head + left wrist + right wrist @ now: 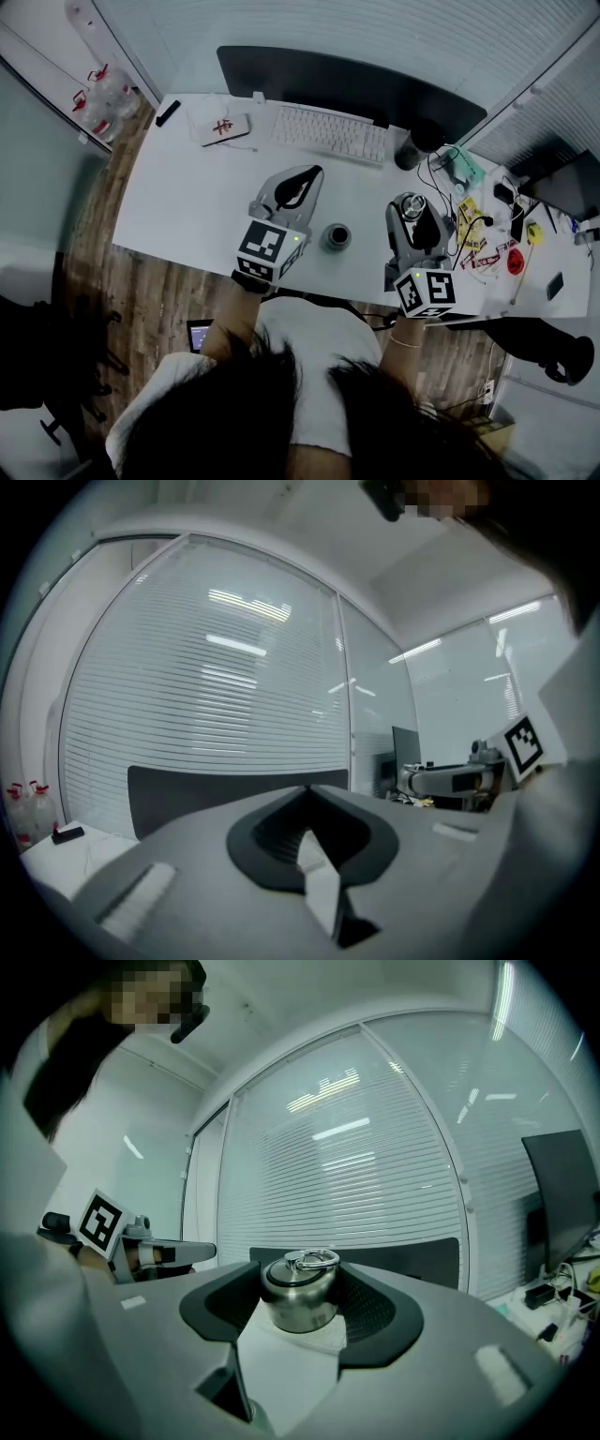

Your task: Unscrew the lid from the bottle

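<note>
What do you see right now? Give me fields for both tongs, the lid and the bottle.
left tongs: shut, empty
right tongs: shut on lid
lid: steel, ring on top, off the bottle
bottle: upright on table, between the two tongs, not gripped

Silver bottle (298,1305), white desk (187,216), white keyboard (330,134), black monitor (328,80), brown floor (169,291).
</note>
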Demonstrator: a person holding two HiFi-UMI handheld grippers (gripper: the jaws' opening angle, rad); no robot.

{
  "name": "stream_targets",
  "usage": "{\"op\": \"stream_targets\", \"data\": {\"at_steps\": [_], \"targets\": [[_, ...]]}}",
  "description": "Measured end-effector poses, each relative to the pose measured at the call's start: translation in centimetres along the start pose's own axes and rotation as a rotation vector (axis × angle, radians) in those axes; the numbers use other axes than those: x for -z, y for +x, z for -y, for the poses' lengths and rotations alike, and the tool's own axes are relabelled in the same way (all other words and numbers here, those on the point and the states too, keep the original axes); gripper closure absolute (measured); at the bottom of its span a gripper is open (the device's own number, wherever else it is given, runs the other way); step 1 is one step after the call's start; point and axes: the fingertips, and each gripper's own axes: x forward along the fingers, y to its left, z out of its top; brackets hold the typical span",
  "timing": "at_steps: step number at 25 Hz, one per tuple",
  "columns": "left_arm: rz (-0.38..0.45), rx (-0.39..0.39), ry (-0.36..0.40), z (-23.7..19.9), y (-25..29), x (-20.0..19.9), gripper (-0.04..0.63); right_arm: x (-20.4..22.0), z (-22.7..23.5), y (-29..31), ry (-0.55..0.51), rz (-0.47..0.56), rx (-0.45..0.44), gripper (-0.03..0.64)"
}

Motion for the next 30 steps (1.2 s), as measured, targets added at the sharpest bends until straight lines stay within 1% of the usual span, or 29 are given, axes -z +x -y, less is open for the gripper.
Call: {"op": "stream_targets", "data": {"at_steps": [5, 11, 14, 17, 24, 30], "targets": [[-0.024, -0.001, -0.019, -0.5, -0.8, 1.3, 0.537, 0.1, 0.0, -0.4, 0.039, 0.002, -0.009, 0.360], [-0.044, 0.007, -0.031, -0.8, -0.9, 2.1, 0.537, 1.8, 0.5, -0.5, 0.007, -0.058, 0.015, 0.360], [-0.049, 0.012, -0.028, -0.8, -0.7, 2.2, 0.537, 2.4, 0.4, -0.3, 0.000, -0.076, 0.005, 0.360], [-0.058, 0.017, -0.028, -0.9, -0.7, 2.5, 0.537, 2.4, 0.0, 0.0, -0.002, -0.080, -0.009, 0.360], [-0.087, 0.020, -0.039, -1.1, -0.7, 3.5, 0.537, 3.1, 0.7, 0.2, 0.017, -0.092, 0.027, 0.360], [-0.094, 0.021, -0.042, -1.4, -0.4, 3.8, 0.537, 3.1, 0.3, 0.6, 0.013, -0.092, 0.017, 0.360]]}}
